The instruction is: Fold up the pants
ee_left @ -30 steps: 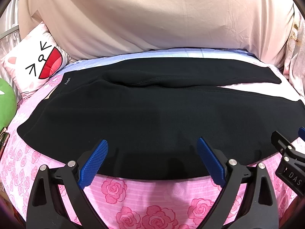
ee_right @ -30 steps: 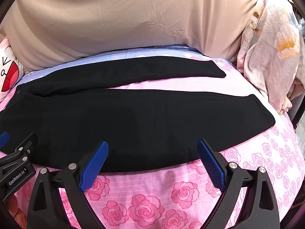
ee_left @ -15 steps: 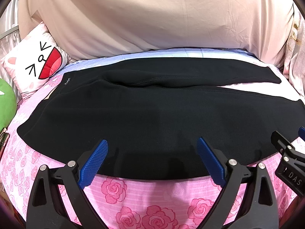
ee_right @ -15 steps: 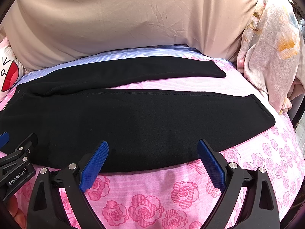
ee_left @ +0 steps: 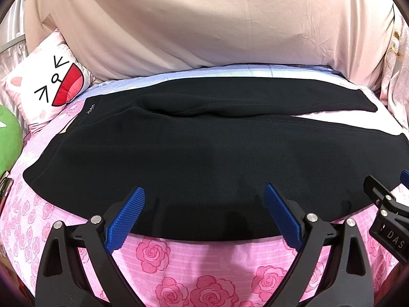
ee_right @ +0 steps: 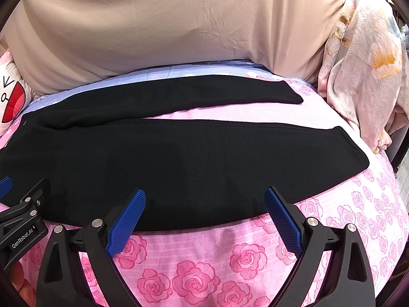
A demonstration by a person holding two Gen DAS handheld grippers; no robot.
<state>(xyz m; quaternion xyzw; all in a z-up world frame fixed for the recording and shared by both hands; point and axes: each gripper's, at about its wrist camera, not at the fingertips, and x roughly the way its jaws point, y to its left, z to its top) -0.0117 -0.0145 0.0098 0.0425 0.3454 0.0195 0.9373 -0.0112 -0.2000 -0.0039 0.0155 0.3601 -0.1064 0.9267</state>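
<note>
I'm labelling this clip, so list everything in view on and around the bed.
pants: one, black, spread flat across the bed, legs apart
bedsheet: one, pink with roses, under the pants
beige cover: one, behind the bed
cat-face pillow: one, white and red, far left
green plush: one, left edge
floral blanket: one, pale pink and orange, right side
left gripper: open, blue pads, at the pants' near edge
right gripper: open, blue pads, at the near edge

Black pants (ee_left: 204,158) spread flat, unfolded, legs apart, waistband at left
</note>
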